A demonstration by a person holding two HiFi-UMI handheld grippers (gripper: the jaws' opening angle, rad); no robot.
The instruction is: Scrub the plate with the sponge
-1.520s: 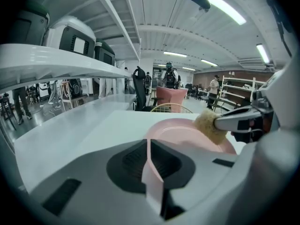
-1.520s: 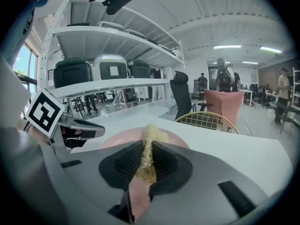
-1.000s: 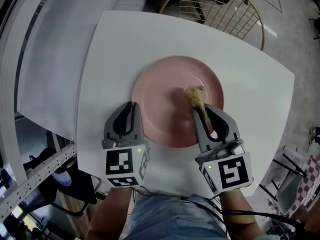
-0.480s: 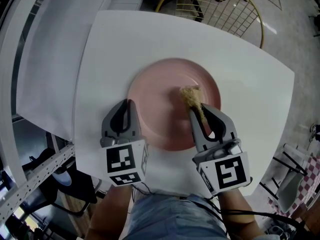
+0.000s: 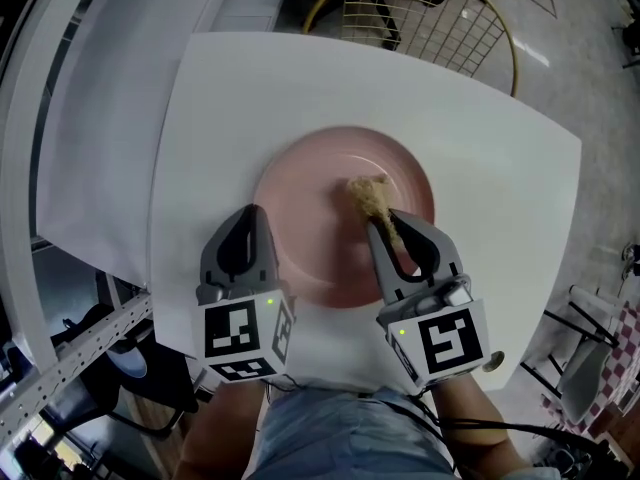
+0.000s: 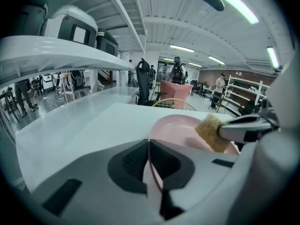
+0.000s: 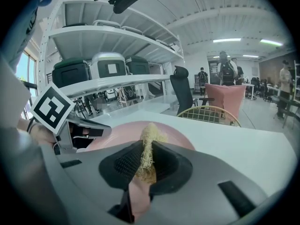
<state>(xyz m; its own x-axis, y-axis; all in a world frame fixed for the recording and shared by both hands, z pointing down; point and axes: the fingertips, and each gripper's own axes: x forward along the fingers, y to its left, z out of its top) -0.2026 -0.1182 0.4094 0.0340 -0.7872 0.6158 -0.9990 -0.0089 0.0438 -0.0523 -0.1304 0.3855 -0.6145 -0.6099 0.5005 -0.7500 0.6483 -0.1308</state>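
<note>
A pink plate (image 5: 310, 208) lies in the middle of the white table (image 5: 490, 178). My left gripper (image 5: 257, 215) is shut on the plate's near-left rim, and in the left gripper view the rim (image 6: 151, 146) runs between its closed jaws. My right gripper (image 5: 380, 220) is shut on a tan fibrous sponge (image 5: 368, 196), whose tip rests on the plate's centre. In the right gripper view the sponge (image 7: 150, 137) sticks out of the jaws over the plate (image 7: 117, 137). The left gripper view shows the sponge (image 6: 210, 132) against the plate (image 6: 178, 125).
A gold wire chair (image 5: 425, 13) stands just past the table's far edge. A white shelf unit (image 5: 85, 118) runs along the left side. The table's near edge lies right at the person's body, and its right corner (image 5: 575, 148) falls off to the floor.
The right gripper has slid the sponge a little to the left over the plate. The left gripper keeps its hold on the rim.
</note>
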